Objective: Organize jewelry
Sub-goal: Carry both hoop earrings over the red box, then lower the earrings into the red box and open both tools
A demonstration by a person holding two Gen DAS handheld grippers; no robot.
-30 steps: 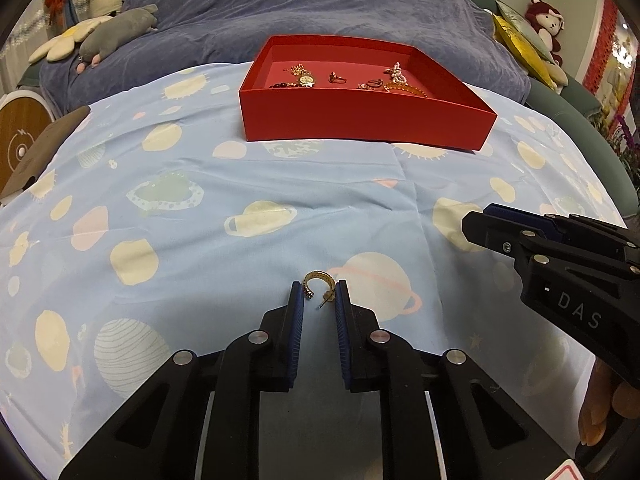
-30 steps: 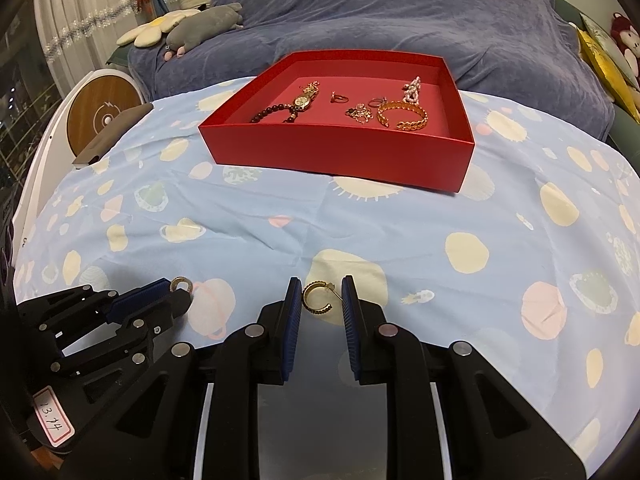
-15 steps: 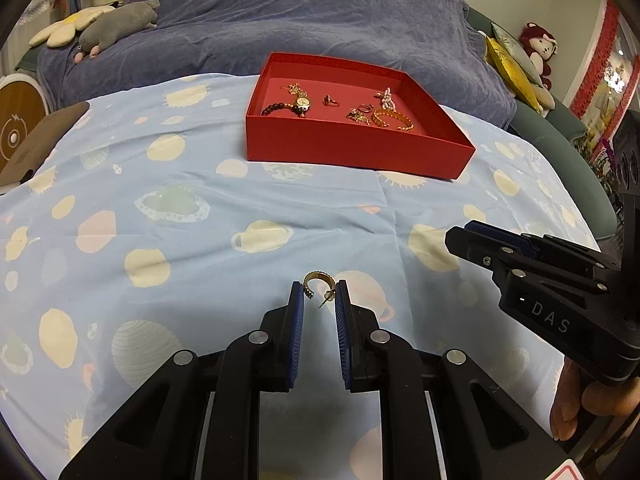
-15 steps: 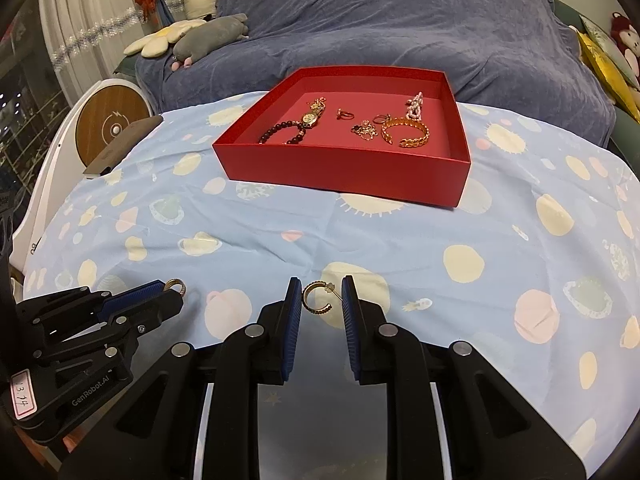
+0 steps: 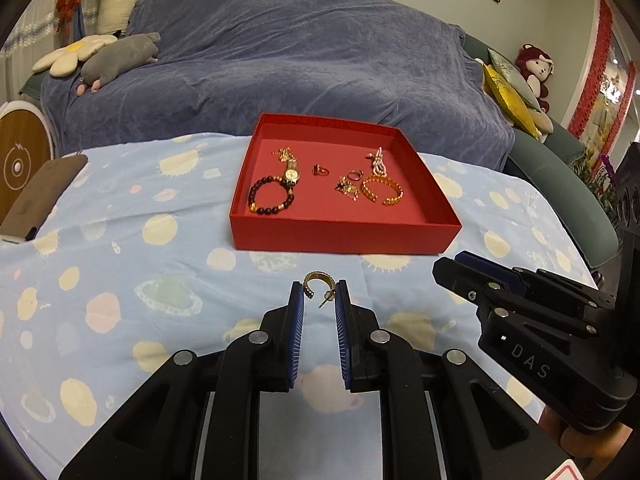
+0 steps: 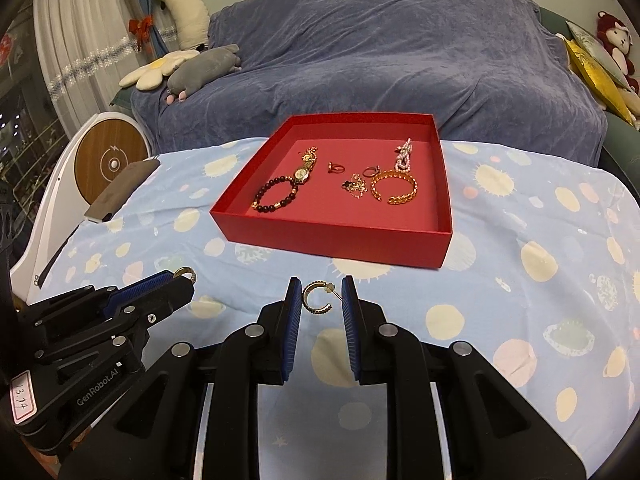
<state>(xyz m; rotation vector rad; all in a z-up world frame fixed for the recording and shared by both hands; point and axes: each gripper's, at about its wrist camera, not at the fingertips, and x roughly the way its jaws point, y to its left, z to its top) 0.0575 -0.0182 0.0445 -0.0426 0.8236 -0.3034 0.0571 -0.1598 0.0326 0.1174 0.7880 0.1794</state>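
A red tray stands on the far part of the blue planet-print cloth and holds a bead bracelet, a watch, rings and a gold cuff. My left gripper is shut on a gold hoop earring, held above the cloth short of the tray. My right gripper is shut on a matching gold hoop earring, also lifted. Each gripper shows in the other's view, the left one and the right one.
A blue-covered sofa with plush toys runs behind the table. A brown phone-like slab lies at the cloth's left edge. A round white and wood device stands left of the table.
Both grippers have risen off the cloth with their earrings and moved closer to the red tray; the tray's inside now shows more from above.
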